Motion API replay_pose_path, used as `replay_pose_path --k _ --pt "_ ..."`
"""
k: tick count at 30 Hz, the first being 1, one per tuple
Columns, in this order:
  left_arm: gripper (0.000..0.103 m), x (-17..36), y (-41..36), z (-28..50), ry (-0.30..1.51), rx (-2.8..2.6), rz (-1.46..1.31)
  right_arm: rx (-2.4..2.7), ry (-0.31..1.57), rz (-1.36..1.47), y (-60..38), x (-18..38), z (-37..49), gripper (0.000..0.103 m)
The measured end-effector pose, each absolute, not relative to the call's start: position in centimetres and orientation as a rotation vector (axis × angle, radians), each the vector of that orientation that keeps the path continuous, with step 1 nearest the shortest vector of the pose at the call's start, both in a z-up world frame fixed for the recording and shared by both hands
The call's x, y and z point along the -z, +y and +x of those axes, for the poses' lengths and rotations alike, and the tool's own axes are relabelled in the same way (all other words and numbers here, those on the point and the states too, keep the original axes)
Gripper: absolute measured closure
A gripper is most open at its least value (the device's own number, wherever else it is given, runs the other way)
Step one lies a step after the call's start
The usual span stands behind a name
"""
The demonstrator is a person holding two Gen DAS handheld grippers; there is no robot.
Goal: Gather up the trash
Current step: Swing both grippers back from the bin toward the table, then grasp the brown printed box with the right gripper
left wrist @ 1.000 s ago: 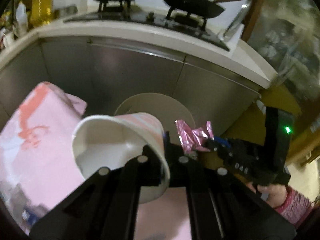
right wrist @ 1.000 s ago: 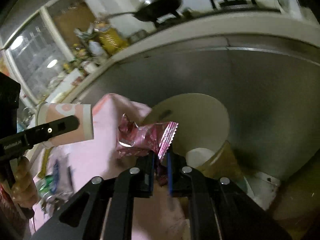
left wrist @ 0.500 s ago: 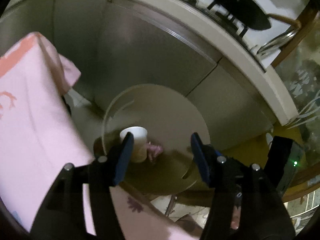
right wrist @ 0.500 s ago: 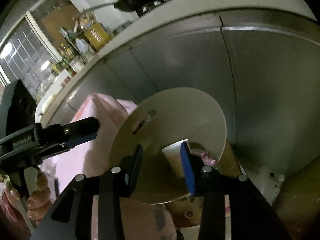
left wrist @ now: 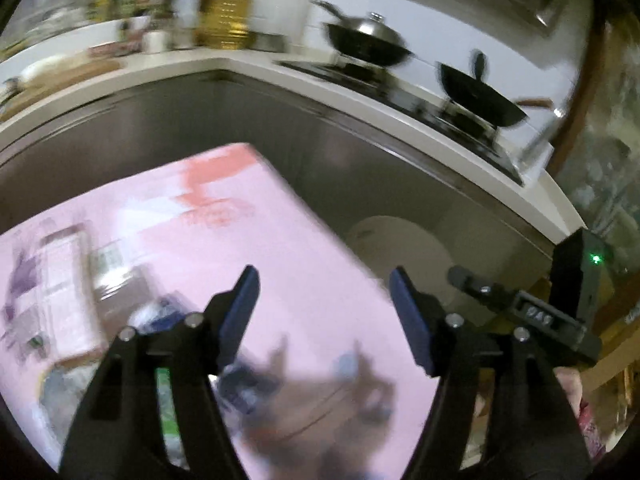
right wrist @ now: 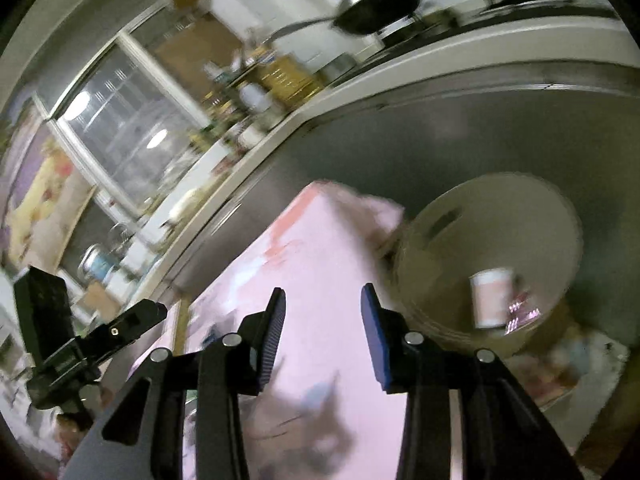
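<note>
Both hand-held grippers have let go and pulled back from the bin: a second ago the left one clamped a paper cup and the right one pinched a pink wrapper, and now both pieces lie inside the round beige bin [right wrist: 486,236]. Seen from the right wrist, the paper cup [right wrist: 491,298] is white at the rim with a pale pink printed band around its body, and it sits tilted against the bin's inner wall; the pink wrapper [right wrist: 522,312] is crinkled and shiny and lies just beside the cup, on its right, touching or nearly so. The left hand-held gripper [left wrist: 324,312] is over the pink-covered surface [left wrist: 280,240], left of the bin; its jaws are opening wide with nothing between them. The right hand-held gripper [right wrist: 322,328] stands at a narrower gap, also empty, above the edge of that surface next to the bin. More litter lies blurred on the surface left of the bin, too smeared to name.
</note>
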State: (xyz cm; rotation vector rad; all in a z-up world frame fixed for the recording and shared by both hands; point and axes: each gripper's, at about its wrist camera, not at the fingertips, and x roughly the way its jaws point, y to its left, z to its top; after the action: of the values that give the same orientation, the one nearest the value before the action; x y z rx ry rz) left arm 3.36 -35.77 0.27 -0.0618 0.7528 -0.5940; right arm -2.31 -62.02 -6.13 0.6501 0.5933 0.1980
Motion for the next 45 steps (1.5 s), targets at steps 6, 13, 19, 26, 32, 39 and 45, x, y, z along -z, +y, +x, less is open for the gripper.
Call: replay_pose_path --k 6,13,19,26,32,39,45 --pt "0.038 -0.7 -22.3 0.3 0.728 0.388 -0.148 -0.351 0.637 0.657 -53.6 5.9 -3.1 0.066" --pt "0.018 1.5 -11.0 -3.9 0.749 0.143 -0.256 -0.462 0.707 0.758 -46.7 7.2 -4.6 0.066" --pt "0.019 3.5 -8.3 -6.8 0.776 0.139 -0.239 -0.485 0.743 0.714 -44.4 6.6 -5.3 0.066" --pt "0.019 3.8 -10.9 -7.7 0.720 0.152 -0.158 -0.512 0.773 0.721 -43.0 6.4 -5.2 0.066" --pt "0.026 4.1 -19.7 -8.4 0.595 0.176 0.220 -0.505 0.785 0.722 -42.9 6.8 -5.4 0.066" --pt "0.031 6.1 -24.1 -7.1 0.549 0.196 0.371 -0.497 0.783 0.729 -43.7 7.2 -5.4 0.066" --pt "0.038 6.4 -24.4 -5.1 0.599 0.209 0.313 -0.496 0.785 0.744 -43.9 7.7 -5.1 0.066"
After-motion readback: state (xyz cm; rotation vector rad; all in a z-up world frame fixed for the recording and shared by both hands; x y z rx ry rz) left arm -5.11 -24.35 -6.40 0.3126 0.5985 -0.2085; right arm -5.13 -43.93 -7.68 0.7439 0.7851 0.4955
